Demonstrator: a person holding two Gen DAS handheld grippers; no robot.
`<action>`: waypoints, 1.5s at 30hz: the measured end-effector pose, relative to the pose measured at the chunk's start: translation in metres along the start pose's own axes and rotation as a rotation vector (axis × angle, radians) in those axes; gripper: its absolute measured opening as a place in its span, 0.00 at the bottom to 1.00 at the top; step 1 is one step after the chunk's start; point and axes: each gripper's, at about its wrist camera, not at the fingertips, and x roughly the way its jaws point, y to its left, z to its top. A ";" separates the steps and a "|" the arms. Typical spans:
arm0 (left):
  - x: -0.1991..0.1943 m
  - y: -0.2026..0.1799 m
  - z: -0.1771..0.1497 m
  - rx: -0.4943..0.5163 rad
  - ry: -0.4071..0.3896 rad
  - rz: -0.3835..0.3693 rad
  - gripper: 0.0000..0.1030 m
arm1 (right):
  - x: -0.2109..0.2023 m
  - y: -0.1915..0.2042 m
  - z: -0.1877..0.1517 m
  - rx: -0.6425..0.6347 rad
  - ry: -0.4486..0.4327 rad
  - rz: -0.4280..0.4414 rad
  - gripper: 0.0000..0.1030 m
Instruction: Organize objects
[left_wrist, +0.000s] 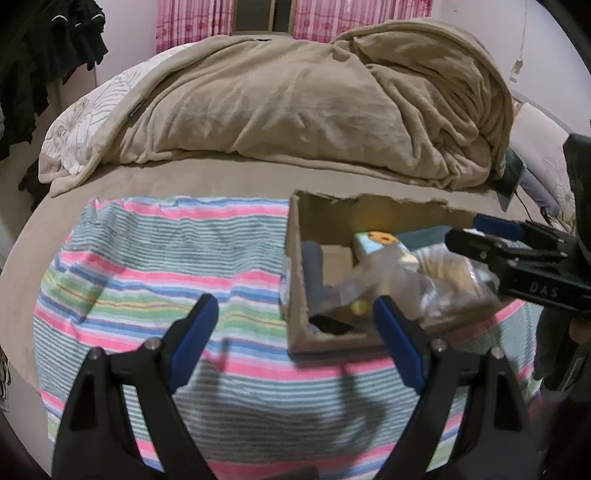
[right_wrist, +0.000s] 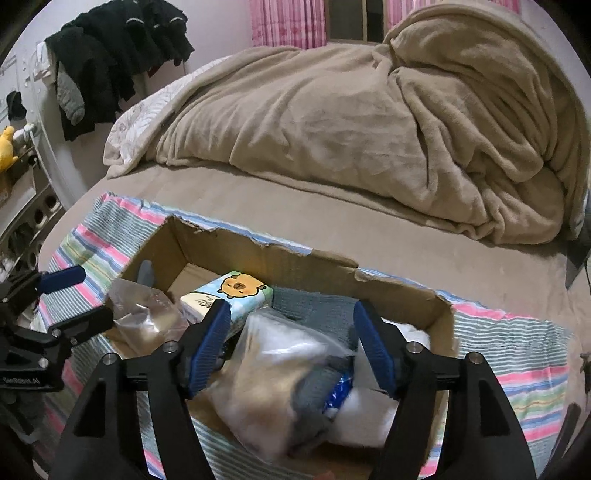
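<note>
Box: torn cardboard box (right_wrist: 388, 291) sits on a striped cloth (left_wrist: 155, 266) on the bed (left_wrist: 229, 177)
Contents: tissue pack (right_wrist: 236, 295), clear plastic bag (right_wrist: 280, 354), grey cloth (right_wrist: 317, 306)
Right gripper (right_wrist: 291, 347): over the box, jaws apart, bag between them, not pinched
Left gripper (left_wrist: 295, 332): jaws wide apart, empty, beside the box, above the cloth

Little can be read. The black body of the right gripper (left_wrist: 476, 236), seen from the left wrist camera, bears raised letters — "DAS". In the right wrist view the left gripper (right_wrist: 79, 295), at the left edge, carries small white print reading roughly "SenRobot.AI", partly blurred. The tissue pack (right_wrist: 229, 299) in the cardboard box (right_wrist: 402, 291) shows a cartoon animal — no legible words.
</note>
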 end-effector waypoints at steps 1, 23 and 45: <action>-0.002 -0.002 -0.001 0.003 -0.001 0.000 0.85 | -0.004 0.001 -0.001 0.000 -0.004 0.001 0.70; -0.060 -0.036 -0.039 0.037 -0.021 -0.016 0.85 | -0.077 0.024 -0.044 0.038 -0.030 0.028 0.70; -0.094 -0.058 -0.100 0.049 -0.022 0.029 0.85 | -0.119 0.032 -0.112 0.093 -0.011 0.018 0.70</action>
